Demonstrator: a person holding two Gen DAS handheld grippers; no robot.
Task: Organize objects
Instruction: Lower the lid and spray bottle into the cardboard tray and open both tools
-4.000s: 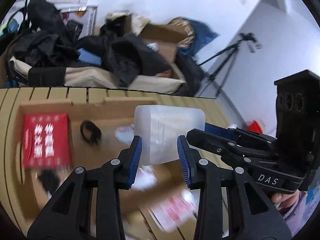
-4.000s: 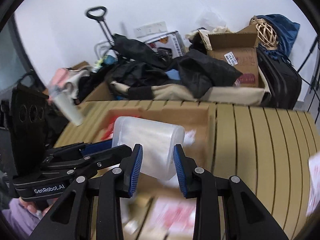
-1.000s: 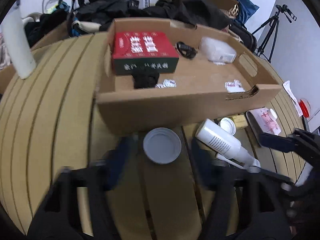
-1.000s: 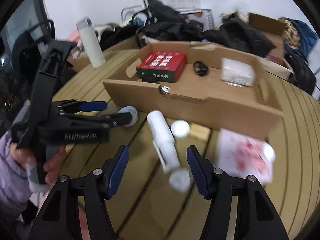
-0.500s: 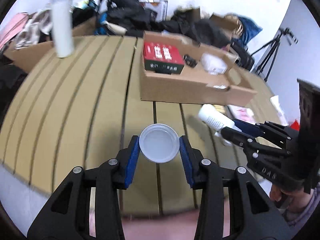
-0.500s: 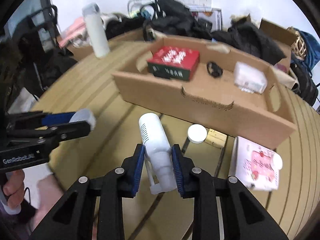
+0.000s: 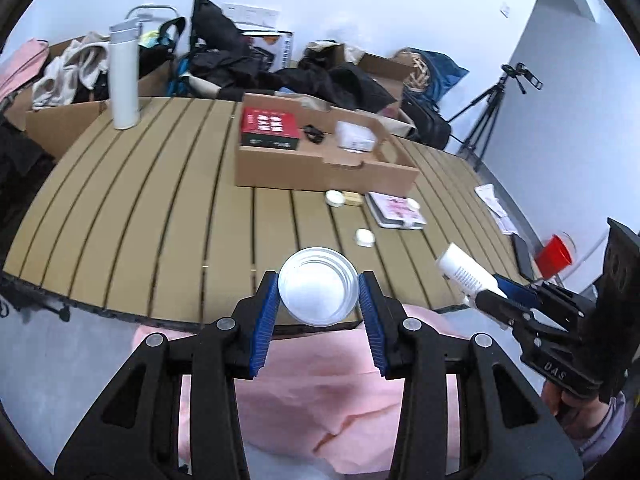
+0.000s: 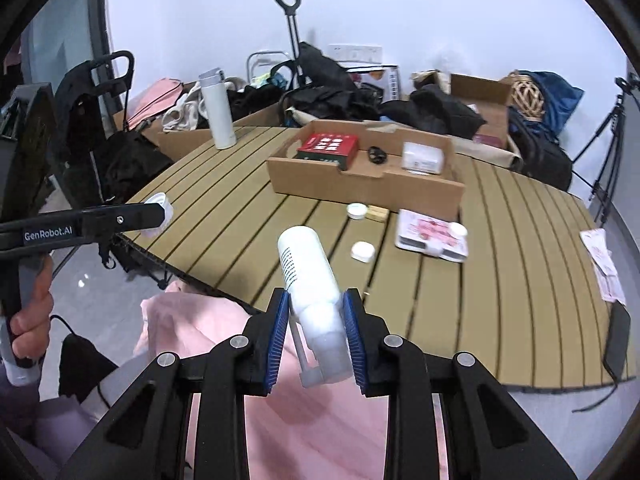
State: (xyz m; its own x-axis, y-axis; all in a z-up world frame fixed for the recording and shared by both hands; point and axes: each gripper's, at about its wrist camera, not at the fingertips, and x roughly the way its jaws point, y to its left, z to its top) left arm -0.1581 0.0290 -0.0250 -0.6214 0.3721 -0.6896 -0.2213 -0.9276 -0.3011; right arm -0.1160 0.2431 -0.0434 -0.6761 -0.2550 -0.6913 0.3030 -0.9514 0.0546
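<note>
My left gripper (image 7: 319,300) is shut on a round clear plastic cap (image 7: 318,291), held above the table's near edge. My right gripper (image 8: 314,320) is shut on a white pump bottle (image 8: 308,264), gripped near its neck with its base pointing at the table. In the left wrist view the bottle (image 7: 464,270) shows at the right. The cardboard tray (image 7: 320,172) on the table holds a red box (image 7: 270,128), a black ring (image 7: 313,134) and a clear box (image 7: 354,138).
On the slatted table (image 7: 160,208) in front of the tray lie a white lid (image 7: 335,198), a small white cap (image 7: 365,237), a wooden block (image 7: 354,199) and a pink-printed packet (image 7: 396,210). A white flask (image 7: 124,76) stands far left. Pink cloth (image 7: 320,392) lies below the grippers.
Both grippers pulled back from the table and rose, the left carrying the cap and the right carrying the bottle. A small white cap now lies loose on the table.
</note>
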